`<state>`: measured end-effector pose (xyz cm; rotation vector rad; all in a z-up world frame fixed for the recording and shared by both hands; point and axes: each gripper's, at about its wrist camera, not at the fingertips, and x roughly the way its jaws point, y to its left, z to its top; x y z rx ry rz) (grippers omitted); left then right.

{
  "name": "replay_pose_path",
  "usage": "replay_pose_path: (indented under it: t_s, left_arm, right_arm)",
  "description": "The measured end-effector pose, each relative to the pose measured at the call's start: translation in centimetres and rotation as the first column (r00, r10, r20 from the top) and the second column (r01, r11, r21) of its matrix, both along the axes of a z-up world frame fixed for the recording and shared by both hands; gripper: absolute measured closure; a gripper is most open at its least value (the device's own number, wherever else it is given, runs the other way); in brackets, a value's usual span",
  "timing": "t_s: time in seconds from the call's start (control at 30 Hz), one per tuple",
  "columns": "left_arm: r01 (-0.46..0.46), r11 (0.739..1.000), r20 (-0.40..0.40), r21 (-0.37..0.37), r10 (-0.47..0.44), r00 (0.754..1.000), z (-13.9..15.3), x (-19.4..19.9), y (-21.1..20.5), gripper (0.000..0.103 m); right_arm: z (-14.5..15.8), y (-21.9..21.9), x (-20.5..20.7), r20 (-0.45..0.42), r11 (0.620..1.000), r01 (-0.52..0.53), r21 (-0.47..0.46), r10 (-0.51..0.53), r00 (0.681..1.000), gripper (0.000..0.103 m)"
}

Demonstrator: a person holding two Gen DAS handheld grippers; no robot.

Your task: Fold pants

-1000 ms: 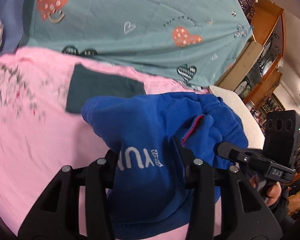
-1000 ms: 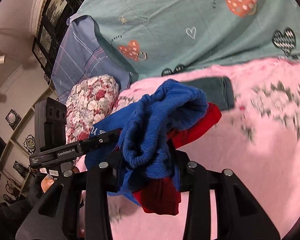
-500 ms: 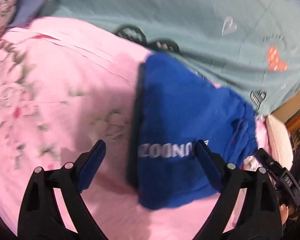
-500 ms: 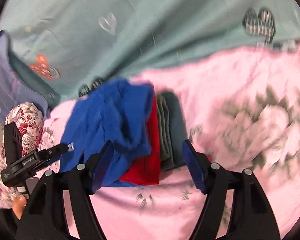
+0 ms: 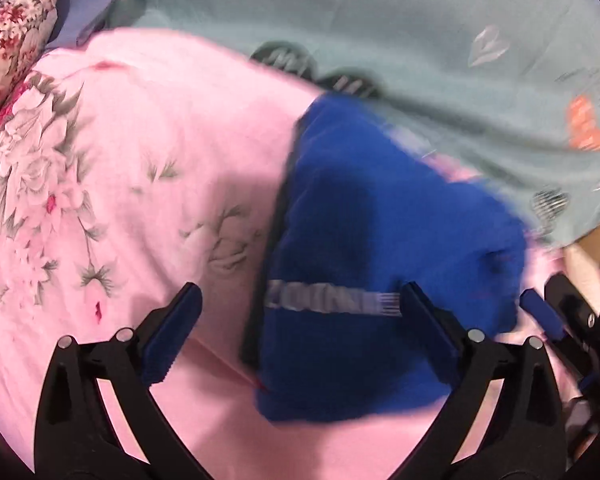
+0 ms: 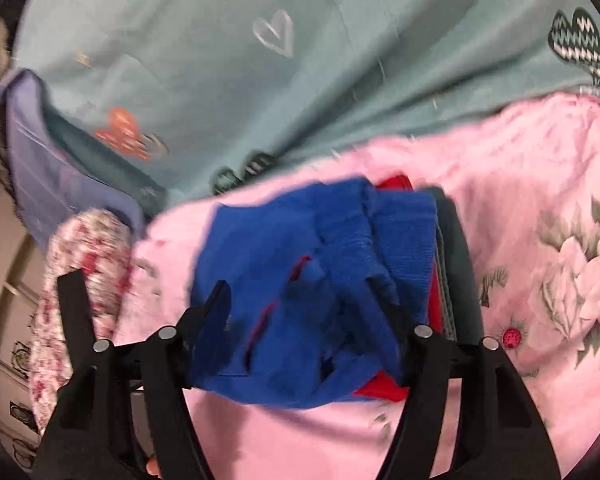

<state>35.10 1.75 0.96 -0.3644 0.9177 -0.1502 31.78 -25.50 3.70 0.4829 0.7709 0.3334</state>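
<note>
The folded blue pants [image 5: 380, 248] with white lettering lie on a dark grey folded garment [image 5: 276, 240] on the pink floral blanket [image 5: 120, 184]. My left gripper [image 5: 296, 308] is open and empty, its fingers wide apart just in front of the pants. In the right wrist view the blue pants [image 6: 300, 280] show red lining and rest on a red garment [image 6: 384, 392] and the dark grey garment [image 6: 460, 272]. My right gripper [image 6: 300, 304] is open, its jaws on either side of the pants' near edge, not pinching them.
A teal sheet with heart prints [image 5: 420, 40] lies behind the blanket and also shows in the right wrist view [image 6: 300, 60]. A floral pillow [image 6: 84, 264] and a lilac cloth [image 6: 48, 184] lie at the left. The other gripper [image 5: 572, 320] shows at the right edge.
A second ago both grippers were shut on the blue pants held in the air. They set the pants on the dark grey stack, opened, and drew back slightly.
</note>
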Motion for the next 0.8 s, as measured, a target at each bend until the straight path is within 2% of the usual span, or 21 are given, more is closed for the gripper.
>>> replay_pose_path:
  t_s: [0.1,0.2,0.27,0.3,0.43,0.53,0.63,0.7,0.8]
  left_arm:
    - [-0.011,1.0,0.114,0.015,0.009,0.993,3.7,-4.2,1.0,0.002]
    - [0.02,0.999,0.177,0.043,-0.027,0.984,6.0,-10.2,1.3,0.002]
    - [0.056,0.996,0.202,0.074,-0.07,0.977,6.7,-14.3,1.0,0.002]
    - [0.081,0.992,0.215,0.095,-0.1,0.971,6.9,-17.6,1.0,0.002]
    - [0.122,0.975,0.21,0.188,-0.161,0.964,5.7,-26.4,-0.3,0.002]
    - [0.128,0.957,0.227,0.259,-0.189,0.955,4.7,-32.7,-1.1,0.002]
    - [0.133,0.951,0.235,0.28,-0.202,0.951,3.4,-37.8,-1.1,0.002]
    - [0.127,0.948,0.24,0.291,-0.201,0.95,2.3,-40.4,-1.0,0.002]
    - [0.071,0.92,0.225,0.385,-0.168,0.96,0.7,-42.3,-0.9,0.002]
  right_arm:
    - [3.4,-0.2,-5.1,0.12,0.997,-0.017,-0.071,0.026,0.992,0.021]
    - [5.8,-0.1,-11.0,0.17,0.986,0.02,-0.165,0.008,0.985,0.008]
    - [6.5,-0.2,-15.1,0.173,0.974,0.043,-0.221,-0.004,0.985,0.006]
    - [6.6,-0.2,-17.5,0.175,0.964,0.06,-0.258,-0.014,0.984,0.002]
    - [5.6,0.6,-26.0,0.174,0.91,0.155,-0.384,-0.093,0.98,0.001]
    - [4.2,0.8,-32.3,0.241,0.898,0.213,-0.385,-0.124,0.962,0.001]
    - [2.5,0.6,-37.9,0.314,0.89,0.274,-0.366,-0.159,0.936,0.001]
    - [1.6,0.4,-40.1,0.307,0.904,0.266,-0.336,-0.162,0.938,0.001]
    - [0.0,0.0,-41.8,0.269,0.894,0.28,-0.35,-0.19,0.944,0.001]
